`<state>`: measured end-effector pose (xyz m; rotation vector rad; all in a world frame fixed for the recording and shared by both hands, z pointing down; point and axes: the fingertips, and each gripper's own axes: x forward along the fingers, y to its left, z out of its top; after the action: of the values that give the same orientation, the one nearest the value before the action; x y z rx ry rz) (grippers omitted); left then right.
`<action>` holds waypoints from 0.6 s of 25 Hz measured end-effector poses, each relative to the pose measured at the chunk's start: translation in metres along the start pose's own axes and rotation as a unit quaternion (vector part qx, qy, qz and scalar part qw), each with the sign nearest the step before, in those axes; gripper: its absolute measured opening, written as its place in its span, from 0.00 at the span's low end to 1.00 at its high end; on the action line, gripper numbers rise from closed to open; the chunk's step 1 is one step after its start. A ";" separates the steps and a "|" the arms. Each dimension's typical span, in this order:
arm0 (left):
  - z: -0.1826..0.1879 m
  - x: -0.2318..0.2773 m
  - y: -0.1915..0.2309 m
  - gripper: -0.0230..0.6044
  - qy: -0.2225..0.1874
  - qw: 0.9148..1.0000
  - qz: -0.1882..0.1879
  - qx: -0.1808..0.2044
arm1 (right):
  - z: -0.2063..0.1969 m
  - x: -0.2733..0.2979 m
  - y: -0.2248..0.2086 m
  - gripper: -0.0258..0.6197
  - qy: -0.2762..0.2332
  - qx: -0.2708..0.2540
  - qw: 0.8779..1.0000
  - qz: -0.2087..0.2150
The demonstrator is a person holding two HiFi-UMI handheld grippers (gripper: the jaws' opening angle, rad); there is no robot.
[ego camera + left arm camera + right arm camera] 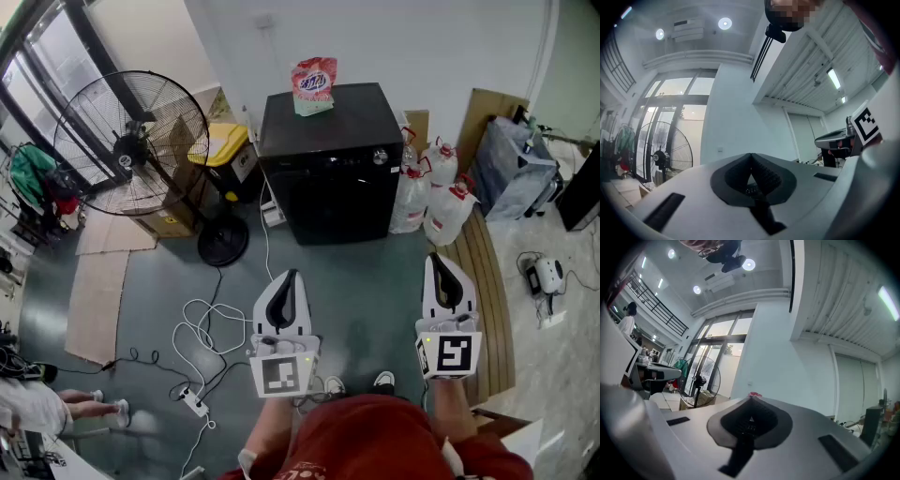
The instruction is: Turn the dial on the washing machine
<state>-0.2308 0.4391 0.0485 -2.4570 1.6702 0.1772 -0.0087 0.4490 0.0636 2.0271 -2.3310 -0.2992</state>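
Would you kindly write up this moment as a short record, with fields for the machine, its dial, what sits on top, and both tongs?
Machine: black box-shaped washing machine, standing against the white wall
Dial: round silver dial, upper right of the front, untouched
On top: pink-and-white printed bag
Left tongs: shut, empty, well short of the machine
Right tongs: shut, empty, also short of it
Beside: black pedestal fan, left of the machine in the head view
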 end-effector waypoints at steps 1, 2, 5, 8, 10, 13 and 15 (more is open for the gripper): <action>0.000 0.000 0.001 0.05 0.000 1.000 -0.002 0.000 | 0.000 0.001 0.002 0.05 0.003 -0.004 1.000 0.001; 0.000 -0.001 0.002 0.05 0.000 1.000 -0.004 0.000 | 0.000 0.001 0.004 0.05 0.004 -0.007 1.000 0.002; 0.000 -0.006 0.007 0.05 0.000 1.000 -0.006 -0.002 | 0.000 0.000 0.011 0.05 0.005 -0.006 1.000 -0.001; 0.000 -0.011 0.015 0.05 -0.002 1.000 -0.006 -0.003 | 0.001 -0.001 0.020 0.05 0.004 -0.003 1.000 -0.004; 0.000 -0.016 0.021 0.05 -0.004 1.000 -0.007 -0.005 | 0.003 -0.003 0.028 0.05 0.000 -0.003 1.000 -0.003; -0.003 -0.024 0.030 0.05 -0.006 1.000 -0.011 -0.011 | 0.006 -0.008 0.042 0.05 -0.007 -0.001 1.000 -0.004; -0.004 -0.028 0.037 0.05 -0.007 1.000 -0.014 -0.013 | 0.007 -0.009 0.051 0.05 -0.007 -0.004 1.000 -0.008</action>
<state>-0.2758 0.4505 0.0556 -2.4911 1.6381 0.2127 -0.0584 0.4655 0.0668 2.0474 -2.3192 -0.3228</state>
